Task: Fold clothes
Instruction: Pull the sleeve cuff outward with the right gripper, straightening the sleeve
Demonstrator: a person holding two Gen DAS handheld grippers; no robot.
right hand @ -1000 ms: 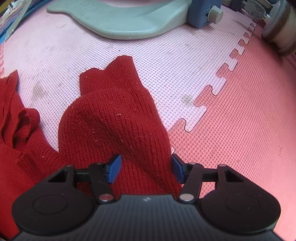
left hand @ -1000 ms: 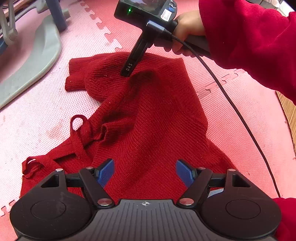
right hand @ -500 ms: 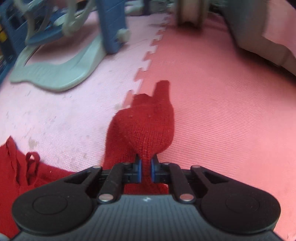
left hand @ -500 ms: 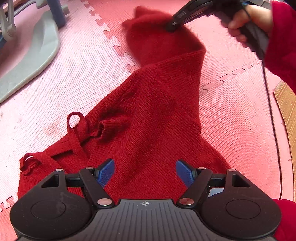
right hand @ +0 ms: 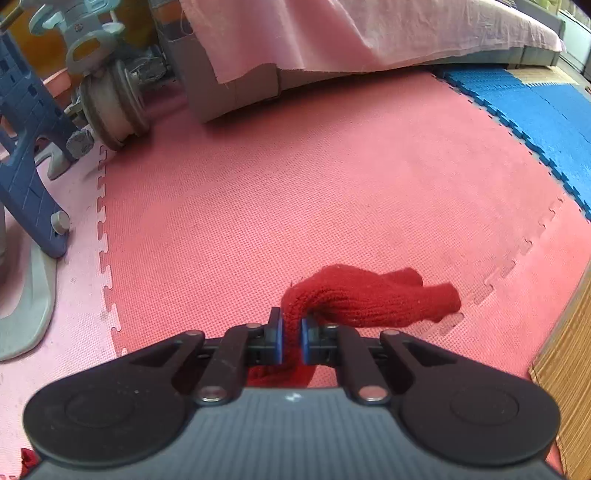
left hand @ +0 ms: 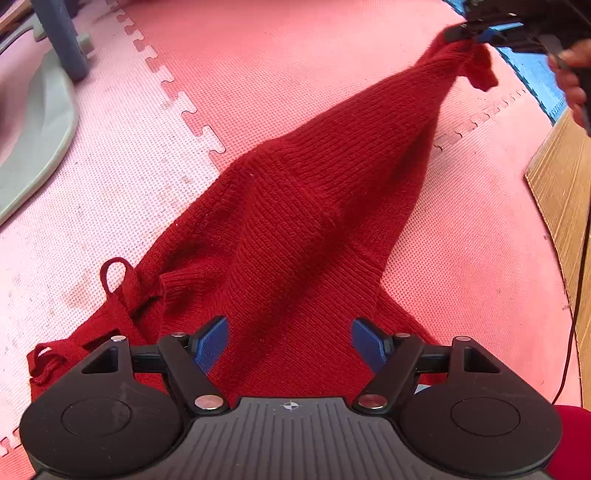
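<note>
Floor: interlocking foam mat (right hand: 332,177), red in the middle, pale pink toward 9 o'clock, blue tiles (right hand: 535,110) at 2 o'clock in the right wrist view; a woven straw mat (left hand: 565,192) lies at 3 o'clock in the left wrist view.
Garment: red knitted sweater (left hand: 295,229) spread on the red mat, its far end lifted and drawn toward 1 o'clock in the left wrist view.
Right gripper (right hand: 291,334): clamped on a bunched end of the sweater, the knit squeezed between the blue pads (right hand: 279,339); the loose end droops toward 3 o'clock.
Left gripper (left hand: 290,345): jaws standing apart above the near part of the sweater, nothing between the pads; whether the tips touch the knit cannot be told.
Hidden or cut off: near hem of the sweater covered by the left gripper body; hand (left hand: 572,74) holding the right gripper cropped at the frame edge; thin loops (left hand: 114,273) at 8 o'clock, their attachment unclear.
Background: pink cloth (right hand: 332,33) draped over grey furniture at 12 o'clock; blue plastic frame (right hand: 26,147) and a wheel (right hand: 110,103) at 10 o'clock, only partly seen.
Containers: none identifiable.
</note>
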